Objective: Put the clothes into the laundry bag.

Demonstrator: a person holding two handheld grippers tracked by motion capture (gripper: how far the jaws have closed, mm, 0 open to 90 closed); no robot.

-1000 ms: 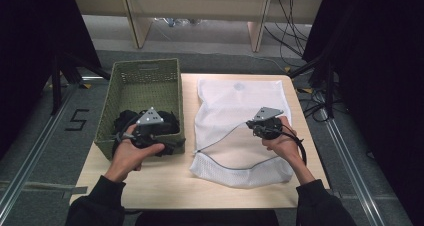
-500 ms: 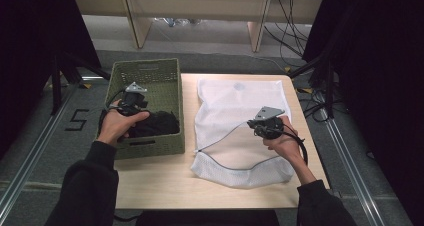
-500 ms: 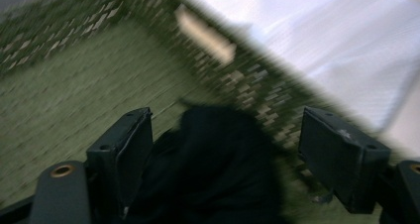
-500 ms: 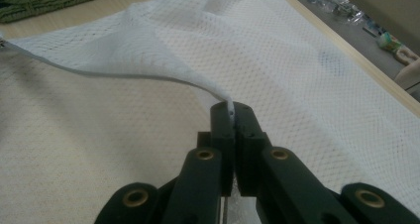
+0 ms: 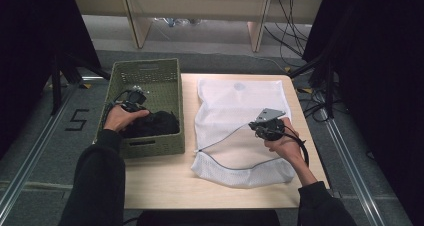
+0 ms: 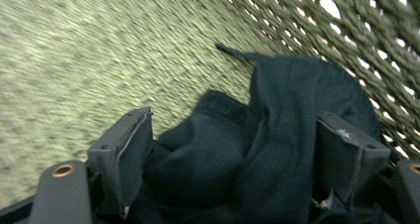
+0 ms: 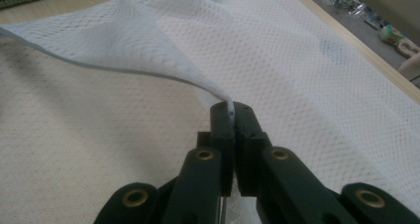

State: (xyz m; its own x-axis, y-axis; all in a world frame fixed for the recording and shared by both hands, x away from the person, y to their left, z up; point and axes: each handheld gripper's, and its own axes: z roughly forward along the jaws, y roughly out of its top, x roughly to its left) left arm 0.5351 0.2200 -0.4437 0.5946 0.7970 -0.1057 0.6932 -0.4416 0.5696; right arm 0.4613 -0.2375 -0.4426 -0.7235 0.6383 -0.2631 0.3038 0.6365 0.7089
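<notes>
High view: "5" (image 5: 77, 120) on floor, left.

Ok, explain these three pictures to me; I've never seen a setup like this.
A person at a table holds a hand-held claw in each hand. One picture looks down from above; each of the other two comes from a camera riding on one claw. The left claw reaches into the green basket, its jaws open around a dark garment. The right claw is shut on the edge of the white mesh bag that lies on the table, lifting the edge so the bag's mouth gapes.
</notes>
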